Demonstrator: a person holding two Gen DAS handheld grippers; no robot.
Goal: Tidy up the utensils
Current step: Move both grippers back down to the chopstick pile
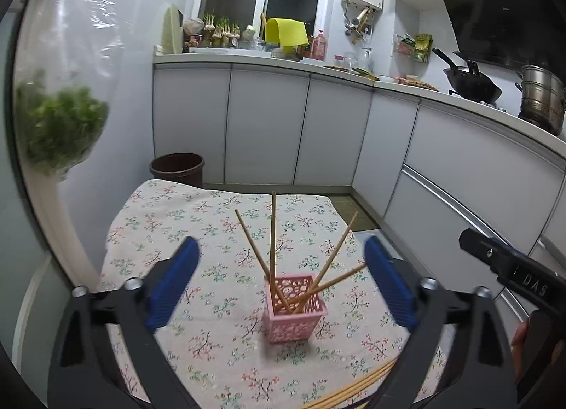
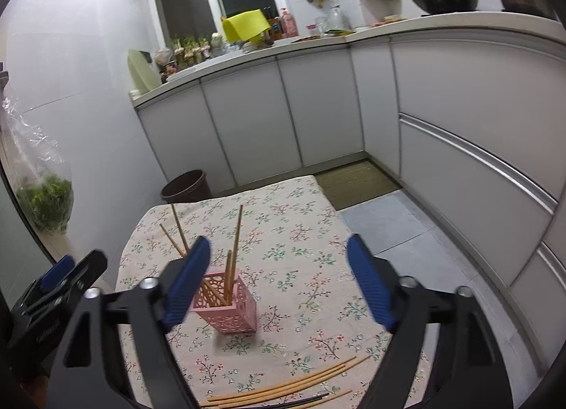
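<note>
A brown waste bin (image 1: 177,168) stands on the floor beyond the far edge of the floral cloth (image 1: 219,349). On the far worktop, a yellow cloth (image 1: 286,31) hangs; a black wok (image 1: 472,85) and steel pot (image 1: 541,101) sit right. A bag of greens (image 1: 60,126) hangs left.

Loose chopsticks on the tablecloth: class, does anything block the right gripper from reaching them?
Nothing visible does. The right gripper is open and empty, and the loose chopsticks lie bare on the cloth below it. The pink holder stands farther back, out of the way.
</note>
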